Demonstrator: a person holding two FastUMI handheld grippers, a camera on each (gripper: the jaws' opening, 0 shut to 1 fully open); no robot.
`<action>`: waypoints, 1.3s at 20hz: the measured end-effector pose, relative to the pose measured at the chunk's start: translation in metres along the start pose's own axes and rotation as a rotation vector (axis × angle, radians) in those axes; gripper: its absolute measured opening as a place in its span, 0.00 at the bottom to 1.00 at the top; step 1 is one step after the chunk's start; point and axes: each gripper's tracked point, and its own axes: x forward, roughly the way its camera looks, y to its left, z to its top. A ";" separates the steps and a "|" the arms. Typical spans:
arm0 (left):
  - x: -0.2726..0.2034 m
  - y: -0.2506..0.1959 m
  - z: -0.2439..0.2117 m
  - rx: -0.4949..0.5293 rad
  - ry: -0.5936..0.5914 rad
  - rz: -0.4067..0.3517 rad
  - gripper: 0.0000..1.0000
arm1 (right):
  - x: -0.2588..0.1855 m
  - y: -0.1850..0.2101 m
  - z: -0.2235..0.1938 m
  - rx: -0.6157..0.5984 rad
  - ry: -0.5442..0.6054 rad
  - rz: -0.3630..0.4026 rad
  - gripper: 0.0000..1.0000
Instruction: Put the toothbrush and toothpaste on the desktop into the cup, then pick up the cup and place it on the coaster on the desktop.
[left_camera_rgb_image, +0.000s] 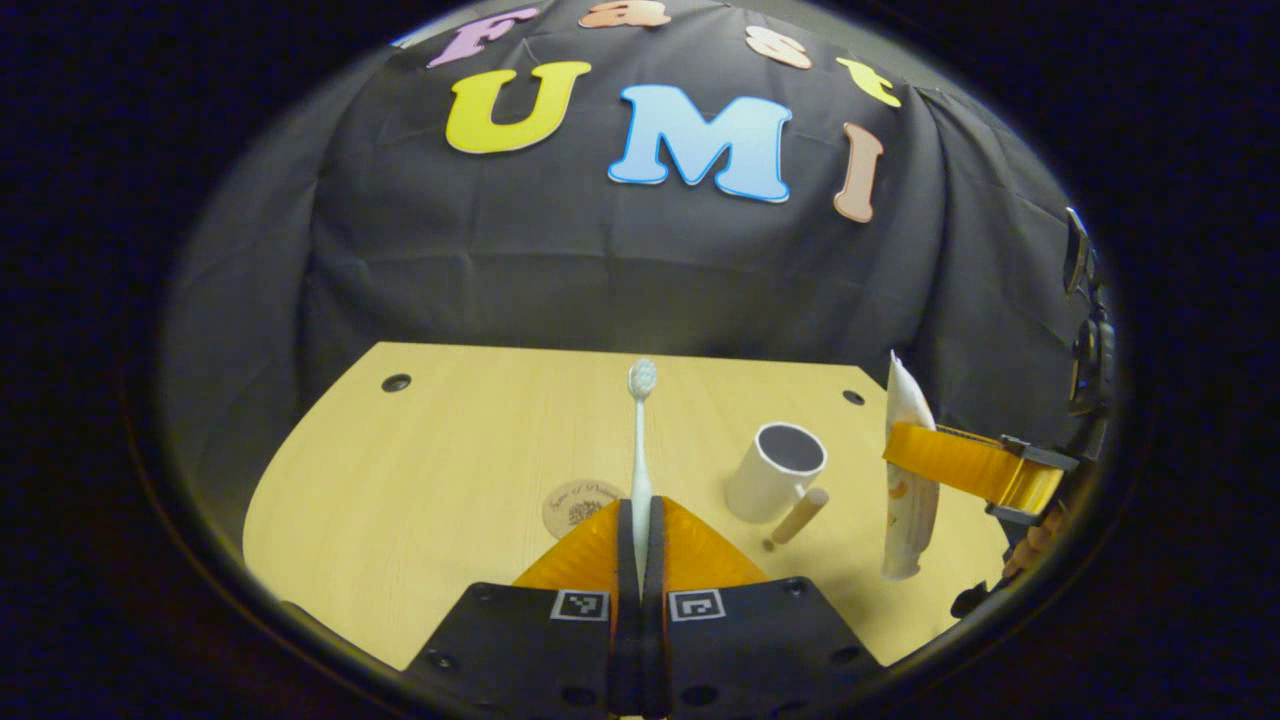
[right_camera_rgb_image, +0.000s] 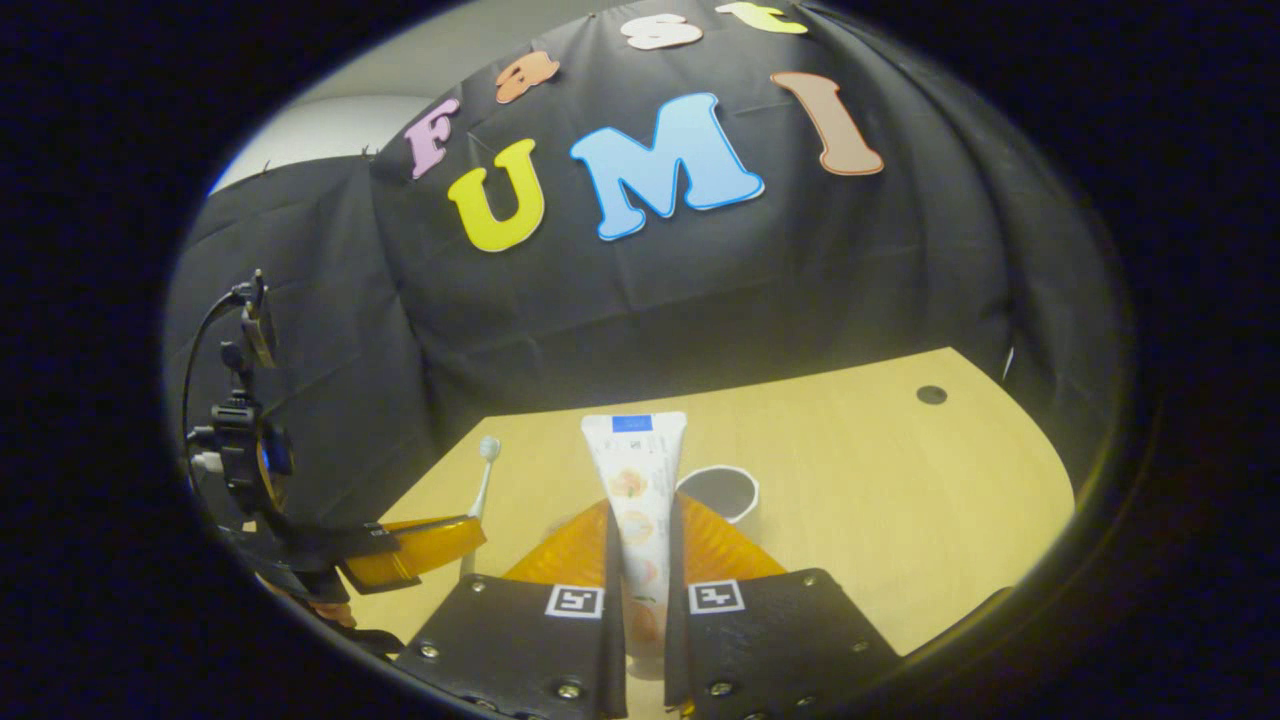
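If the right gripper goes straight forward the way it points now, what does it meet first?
Probably the cup. The right gripper, shut on the toothpaste, points at it, with the tube's tip just left of the rim. Depth is unclear, so the tube may pass above it.

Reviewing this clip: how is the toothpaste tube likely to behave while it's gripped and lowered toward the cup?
The toothpaste tube is probably soft: the right gripper pinches its lower body, so it may dent or bulge. It stands upright above the jaws without drooping, suggesting it is fairly full and stiff enough. It looks tall against the cup, so it will likely lean on the rim.
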 end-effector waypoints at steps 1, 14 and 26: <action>0.002 -0.003 0.010 0.005 -0.025 -0.006 0.08 | 0.005 -0.001 0.009 -0.003 -0.022 0.003 0.16; 0.020 -0.020 0.070 -0.021 -0.245 -0.056 0.07 | 0.084 -0.022 0.074 -0.021 -0.259 0.022 0.16; 0.028 0.003 0.060 -0.064 -0.209 0.001 0.07 | 0.143 -0.051 0.031 -0.134 -0.193 -0.043 0.16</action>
